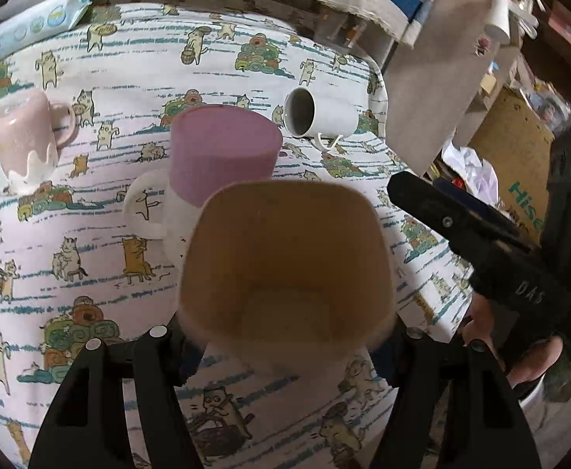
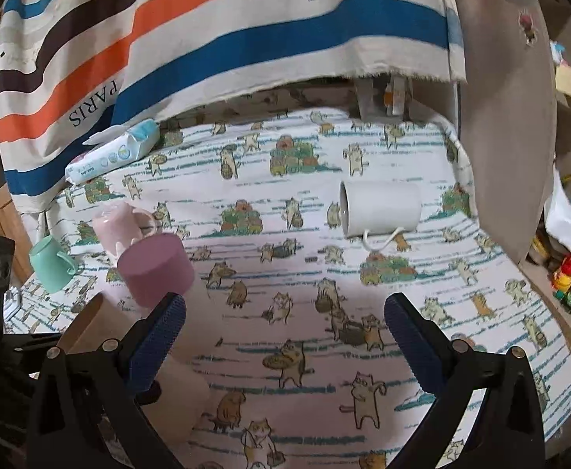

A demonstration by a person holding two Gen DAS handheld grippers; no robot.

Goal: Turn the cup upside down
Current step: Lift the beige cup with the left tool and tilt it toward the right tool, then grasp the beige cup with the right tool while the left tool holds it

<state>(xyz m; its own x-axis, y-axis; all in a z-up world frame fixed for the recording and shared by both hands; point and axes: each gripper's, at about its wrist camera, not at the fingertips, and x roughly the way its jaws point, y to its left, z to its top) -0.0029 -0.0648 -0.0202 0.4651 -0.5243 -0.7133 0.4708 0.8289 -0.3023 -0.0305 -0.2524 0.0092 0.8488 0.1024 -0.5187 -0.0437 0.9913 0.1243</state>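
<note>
My left gripper (image 1: pixel 285 336) is shut on a tan paper cup (image 1: pixel 285 250), held above the table with its open mouth toward the camera; in the right wrist view the cup (image 2: pixel 90 324) shows at the lower left. My right gripper (image 2: pixel 285 332) is open and empty over the cat-print tablecloth (image 2: pixel 285 351); it also shows in the left wrist view (image 1: pixel 461 226) at the right. A white mug (image 1: pixel 320 117) (image 2: pixel 379 207) lies on its side at the back right.
A purple-topped white mug (image 1: pixel 215 156) (image 2: pixel 154 269) stands upside down just behind the paper cup. A pink mug (image 1: pixel 24 140) (image 2: pixel 117 222) and a green cup (image 2: pixel 51 262) stand at the left. A wet-wipes pack (image 2: pixel 113 152) lies by the striped cloth (image 2: pixel 246 19).
</note>
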